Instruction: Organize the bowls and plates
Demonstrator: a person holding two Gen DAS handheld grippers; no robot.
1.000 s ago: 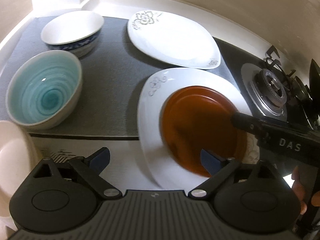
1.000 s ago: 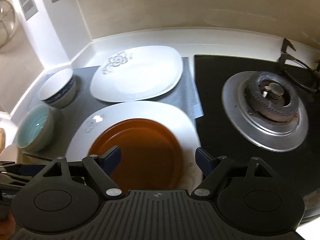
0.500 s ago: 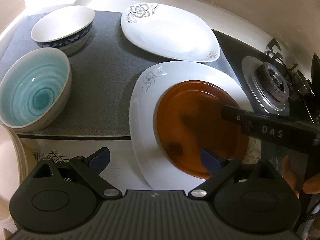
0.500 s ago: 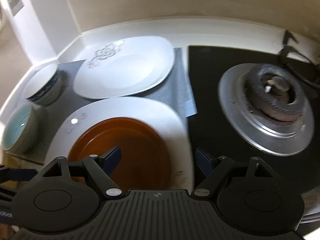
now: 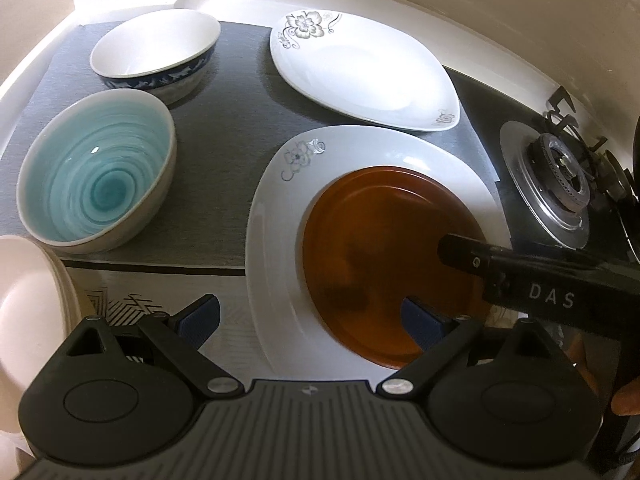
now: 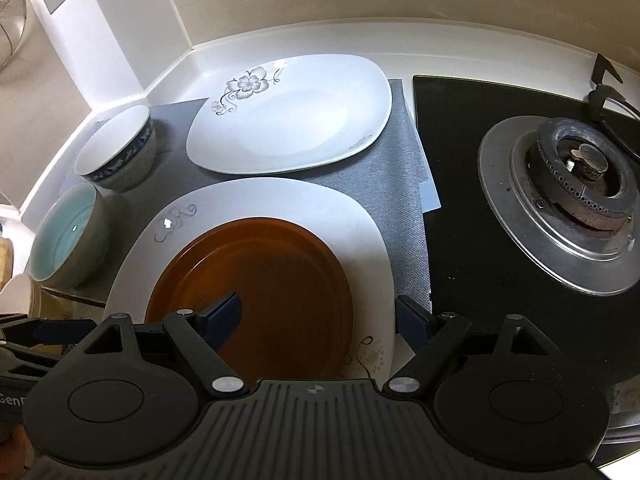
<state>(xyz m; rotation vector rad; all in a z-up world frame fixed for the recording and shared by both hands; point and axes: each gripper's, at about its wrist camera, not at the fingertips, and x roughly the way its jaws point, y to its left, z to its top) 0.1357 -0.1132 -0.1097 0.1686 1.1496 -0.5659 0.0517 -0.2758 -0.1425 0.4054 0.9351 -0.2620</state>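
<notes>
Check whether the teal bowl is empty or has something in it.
Empty. The teal bowl sits upright on the grey mat, and its swirled glaze shows bare down to the bottom.

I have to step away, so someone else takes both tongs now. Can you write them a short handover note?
Left tongs and right tongs: open, holding nothing, both over the brown plate.
Done: brown plate sits on the near white plate.
Left: far white plate, blue-rimmed bowl and teal bowl stand separately on the grey mat, unstacked.
</notes>
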